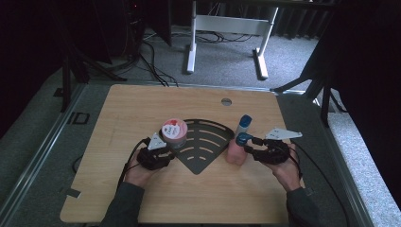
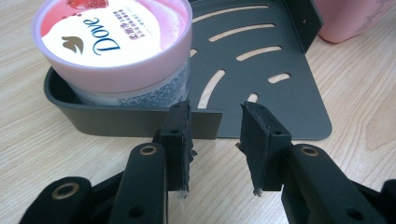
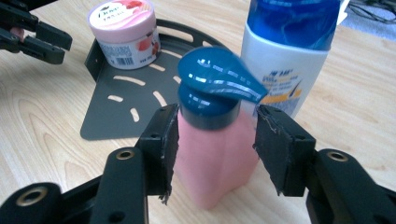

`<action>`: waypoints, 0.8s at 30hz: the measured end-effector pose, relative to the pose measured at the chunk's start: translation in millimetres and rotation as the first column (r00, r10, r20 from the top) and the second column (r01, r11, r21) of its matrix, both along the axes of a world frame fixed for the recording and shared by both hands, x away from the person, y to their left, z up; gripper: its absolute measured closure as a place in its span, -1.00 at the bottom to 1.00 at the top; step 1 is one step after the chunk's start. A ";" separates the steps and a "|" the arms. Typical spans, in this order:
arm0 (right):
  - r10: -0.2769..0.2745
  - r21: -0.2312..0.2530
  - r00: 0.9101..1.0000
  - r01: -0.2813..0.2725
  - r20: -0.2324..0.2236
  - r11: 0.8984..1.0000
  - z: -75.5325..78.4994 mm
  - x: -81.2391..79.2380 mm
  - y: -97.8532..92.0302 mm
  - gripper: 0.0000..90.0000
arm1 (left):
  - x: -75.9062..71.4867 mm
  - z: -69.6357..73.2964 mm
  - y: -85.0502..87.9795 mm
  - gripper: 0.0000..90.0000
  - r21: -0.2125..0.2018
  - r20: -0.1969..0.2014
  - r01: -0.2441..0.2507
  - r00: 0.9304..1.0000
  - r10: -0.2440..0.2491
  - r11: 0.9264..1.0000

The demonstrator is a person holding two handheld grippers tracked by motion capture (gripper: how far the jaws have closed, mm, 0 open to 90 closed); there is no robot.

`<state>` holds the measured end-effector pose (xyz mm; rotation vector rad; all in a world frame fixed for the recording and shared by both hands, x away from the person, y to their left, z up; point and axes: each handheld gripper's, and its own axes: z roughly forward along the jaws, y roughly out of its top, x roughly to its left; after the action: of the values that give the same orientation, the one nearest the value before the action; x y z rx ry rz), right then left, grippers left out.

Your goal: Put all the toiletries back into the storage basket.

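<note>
Pink pump bottle [image 3: 212,158] with blue pump head [image 3: 219,79], upright on the wooden worktop [image 1: 142,198], just off the right-hand corner of the dark slotted corner shelf tray [image 1: 208,146]. Close behind it, nearly touching, a white shampoo bottle [image 3: 287,70] with blue cap, upright, crowding the far side of the pump bottle. On the tray's left corner, against the raised rim, a Dove cream jar [image 2: 116,46] with pink lid, upright. Beyond the worktop, grey carpet, cables and white desk legs [image 1: 191,47]. Right gripper [image 3: 215,144] level with the worktop, fingers [image 3: 163,149] straddling the pink bottle just under its blue collar, one on each side; a narrow gap visible at the right finger, the left finger at the bottle's flank but not squeezing, so released rather than clenched, the bottle resting on its own base. Blue spout pointing out over the right finger toward the shampoo bottle. Left gripper [image 2: 217,140] low over the worktop, just outside the tray's rim below the Dove jar, fingers [image 2: 180,135] parted with nothing between them, the tray wall directly ahead of the tips, the jar behind that wall.
</note>
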<state>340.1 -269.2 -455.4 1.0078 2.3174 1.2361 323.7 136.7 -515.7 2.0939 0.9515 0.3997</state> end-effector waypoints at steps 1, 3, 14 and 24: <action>0.003 0.001 1.000 -0.003 0.005 1.000 0.6 1.1 0.1 0.06 | 0.2 -0.2 -0.4 0.41 0.000 0.001 0.003 1.000 -0.003 1.000; 0.016 0.001 1.000 -0.016 0.017 1.000 2.0 2.9 1.1 0.04 | 0.3 -0.6 -1.4 0.41 0.001 -0.001 0.007 1.000 -0.007 1.000; 0.057 -0.009 0.997 -0.057 0.049 0.998 5.1 12.1 5.1 0.10 | 0.1 -0.6 -7.8 0.41 0.005 -0.006 0.033 0.999 -0.033 0.999; 0.071 -0.019 0.996 -0.070 0.061 0.997 5.4 6.9 6.2 0.24 | 0.8 2.3 -17.9 0.40 0.002 -0.002 0.064 0.998 -0.064 0.998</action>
<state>347.0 -263.0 -450.0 0.8762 2.3299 1.2538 324.5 118.8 -513.4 2.1213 0.8831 0.3667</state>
